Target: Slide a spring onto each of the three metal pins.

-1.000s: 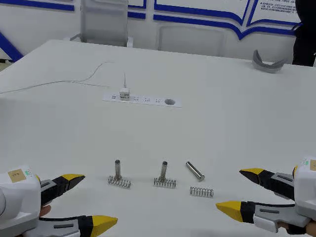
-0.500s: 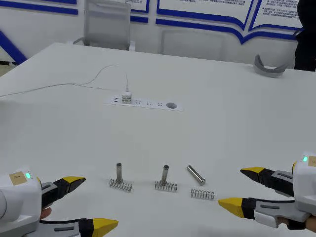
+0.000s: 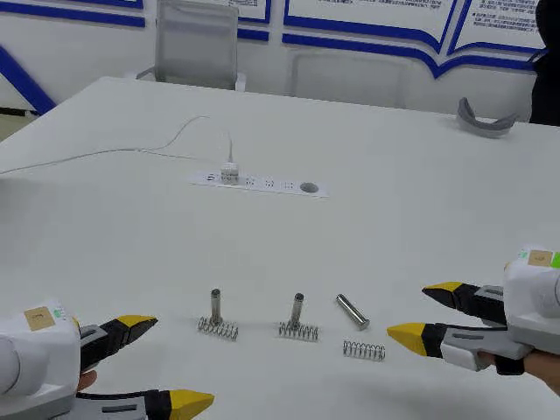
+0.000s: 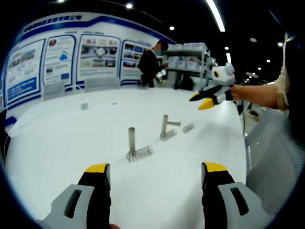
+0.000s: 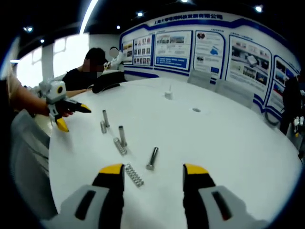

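While the left tool and the right tool hover wide open and empty, we see two upright pins, one lying pin and a loose spring beside each on the tabletop between them.

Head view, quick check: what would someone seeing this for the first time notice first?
Three metal pins in a row near the front edge of the table: the left pin and middle pin stand upright, the right pin lies flat. A loose spring lies by each: left spring, middle spring, right spring. The left gripper and right gripper flank them, open and empty.
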### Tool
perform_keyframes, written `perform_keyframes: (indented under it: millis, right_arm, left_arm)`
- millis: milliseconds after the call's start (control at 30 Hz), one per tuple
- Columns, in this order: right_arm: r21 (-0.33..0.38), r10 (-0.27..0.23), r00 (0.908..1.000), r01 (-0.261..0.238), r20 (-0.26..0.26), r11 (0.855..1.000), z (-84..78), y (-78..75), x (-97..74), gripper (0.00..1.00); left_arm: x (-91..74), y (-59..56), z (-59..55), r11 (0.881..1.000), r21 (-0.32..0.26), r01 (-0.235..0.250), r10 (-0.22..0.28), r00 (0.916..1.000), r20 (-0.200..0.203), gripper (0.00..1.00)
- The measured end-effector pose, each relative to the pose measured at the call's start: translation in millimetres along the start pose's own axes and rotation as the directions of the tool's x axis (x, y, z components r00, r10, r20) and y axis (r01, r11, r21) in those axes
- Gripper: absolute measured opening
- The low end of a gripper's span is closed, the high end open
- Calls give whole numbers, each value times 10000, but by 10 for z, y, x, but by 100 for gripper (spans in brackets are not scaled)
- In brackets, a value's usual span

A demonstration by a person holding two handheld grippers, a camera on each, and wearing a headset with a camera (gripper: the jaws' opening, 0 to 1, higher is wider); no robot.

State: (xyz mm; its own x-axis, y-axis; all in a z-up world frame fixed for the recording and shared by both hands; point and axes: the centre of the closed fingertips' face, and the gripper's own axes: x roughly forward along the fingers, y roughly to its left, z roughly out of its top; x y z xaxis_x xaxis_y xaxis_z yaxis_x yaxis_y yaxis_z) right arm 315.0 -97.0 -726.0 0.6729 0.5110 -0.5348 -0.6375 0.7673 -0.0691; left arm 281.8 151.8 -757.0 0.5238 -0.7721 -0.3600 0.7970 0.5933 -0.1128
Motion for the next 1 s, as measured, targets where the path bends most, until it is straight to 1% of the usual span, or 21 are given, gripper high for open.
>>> perform_keyframes:
  millis: [167, 300, 500, 667, 800, 1000]
  right_arm:
    - [-24, -46, 9997, 45, -230, 10000, 8, -19, 74, 47]
    - [20, -193, 9987, 194, -471, 9998, 12, -76, 152, 44]
    - [158, -314, 9975, 325, -635, 9993, 74, -109, 284, 39]
    - [323, -321, 9967, 346, -747, 9989, 92, -120, 395, 35]
    - [361, -336, 9948, 372, -959, 9987, 88, -136, 497, 32]
    - [361, -285, 9919, 332, -1236, 9988, 82, -119, 633, 29]
  left_arm:
    - [-7, -9, -12, 10000, 5, -19, 19, 10000, -27, 79]
    - [-14, -14, -26, 10000, -34, -45, 45, 10000, -41, 79]
    - [-14, -33, -37, 10000, -32, -36, 36, 10000, -70, 79]
    - [-11, -44, -35, 10000, -61, -37, 36, 10000, -49, 79]
    - [-8, -48, -46, 10000, -61, -28, 27, 10000, -90, 79]
    - [-1, -53, -38, 10000, -65, -17, 16, 10000, -64, 79]
